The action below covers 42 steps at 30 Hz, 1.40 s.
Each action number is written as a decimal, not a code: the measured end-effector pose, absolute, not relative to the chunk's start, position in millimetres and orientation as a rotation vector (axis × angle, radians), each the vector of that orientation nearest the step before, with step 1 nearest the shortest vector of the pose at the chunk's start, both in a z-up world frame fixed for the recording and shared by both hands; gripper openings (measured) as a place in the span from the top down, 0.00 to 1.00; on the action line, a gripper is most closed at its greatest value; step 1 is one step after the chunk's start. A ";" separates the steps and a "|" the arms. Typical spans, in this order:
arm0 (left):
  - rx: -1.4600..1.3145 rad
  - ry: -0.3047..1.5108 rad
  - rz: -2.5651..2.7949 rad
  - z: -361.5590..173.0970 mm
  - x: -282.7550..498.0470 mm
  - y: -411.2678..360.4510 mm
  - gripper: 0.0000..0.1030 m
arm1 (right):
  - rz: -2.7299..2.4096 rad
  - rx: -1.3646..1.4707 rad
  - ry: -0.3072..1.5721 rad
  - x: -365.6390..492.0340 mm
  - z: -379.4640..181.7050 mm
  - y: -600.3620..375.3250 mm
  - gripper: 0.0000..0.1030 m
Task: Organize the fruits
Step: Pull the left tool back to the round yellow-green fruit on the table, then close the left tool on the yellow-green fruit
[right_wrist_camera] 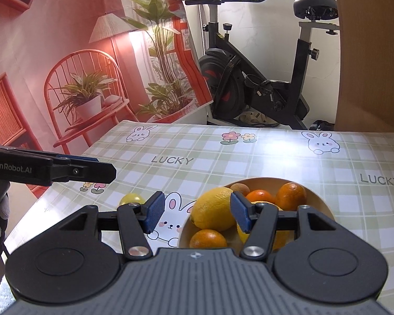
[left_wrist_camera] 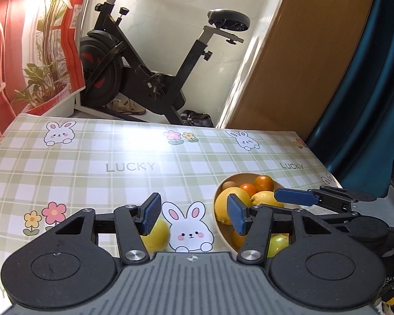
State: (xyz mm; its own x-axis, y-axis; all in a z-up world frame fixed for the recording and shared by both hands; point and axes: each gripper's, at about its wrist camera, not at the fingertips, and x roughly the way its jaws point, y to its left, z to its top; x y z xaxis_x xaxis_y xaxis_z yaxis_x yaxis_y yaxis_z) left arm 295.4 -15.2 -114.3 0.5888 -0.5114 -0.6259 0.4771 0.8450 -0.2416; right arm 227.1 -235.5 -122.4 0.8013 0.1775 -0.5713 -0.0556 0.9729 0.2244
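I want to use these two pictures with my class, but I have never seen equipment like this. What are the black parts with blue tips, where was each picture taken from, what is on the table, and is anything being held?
The black parts are hand-held grippers, one in each of a person's hands; no robot arm is involved. Each has two fingers with blue pads and a camera looking forward along them.

One picture comes from the left gripper, the other from the right gripper. Each also shows the other gripper at its edge.

Both stand open and hold nothing.

On the checked bunny tablecloth sits a bowl with a large lemon, several oranges and more fruit partly hidden by the fingers. One yellow-green fruit lies outside it on the cloth, to its left.

Behind the table is an exercise bike.
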 end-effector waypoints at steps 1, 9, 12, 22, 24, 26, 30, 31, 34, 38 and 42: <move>-0.056 0.743 -0.570 -115.3 297.6 -9.5 0.44 | 0.135 0.193 0.632 230.1 -122.5 -231.2 0.42; -0.097 0.773 -0.530 -134.5 315.2 24.1 0.44 | 0.215 0.150 0.656 258.9 -129.0 -191.5 0.42; -0.114 0.794 -0.525 -146.3 322.7 30.2 0.44 | 0.250 0.135 0.685 269.4 -138.2 -178.5 0.42; -0.218 0.878 -0.531 -185.5 342.7 29.0 0.44 | 0.299 0.052 0.798 296.0 -180.6 -141.1 0.43; -0.227 0.881 -0.545 -188.0 344.3 25.5 0.44 | 0.305 0.049 0.806 300.8 -185.3 -136.8 0.43; -0.230 0.884 -0.554 -190.2 345.6 22.6 0.44 | 0.311 0.044 0.811 304.2 -188.9 -133.5 0.43; -0.226 0.896 -0.563 -198.0 347.3 17.7 0.44 | 0.322 0.022 0.810 308.4 -195.4 -127.1 0.43; -0.228 0.901 -0.564 -199.9 347.8 16.6 0.44 | 0.319 0.023 0.808 308.8 -196.9 -126.6 0.43; -0.234 0.911 -0.571 -205.1 349.6 14.6 0.44 | 0.315 0.035 0.799 310.2 -198.5 -127.8 0.43; -0.241 0.917 -0.572 -209.8 350.5 10.9 0.44 | 0.316 0.041 0.800 311.6 -200.1 -128.6 0.46; -0.240 0.919 -0.574 -213.2 352.7 9.5 0.45 | 0.315 0.046 0.799 313.1 -202.4 -127.9 0.47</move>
State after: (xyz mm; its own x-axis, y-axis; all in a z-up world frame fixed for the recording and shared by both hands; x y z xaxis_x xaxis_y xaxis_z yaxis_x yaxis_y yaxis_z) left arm 352.7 9.5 -213.2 0.4706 -0.5630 -0.6794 0.3640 0.8253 -0.4318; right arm 313.1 -127.9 -202.4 0.6531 0.2948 -0.6975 -0.2601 0.9524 0.1590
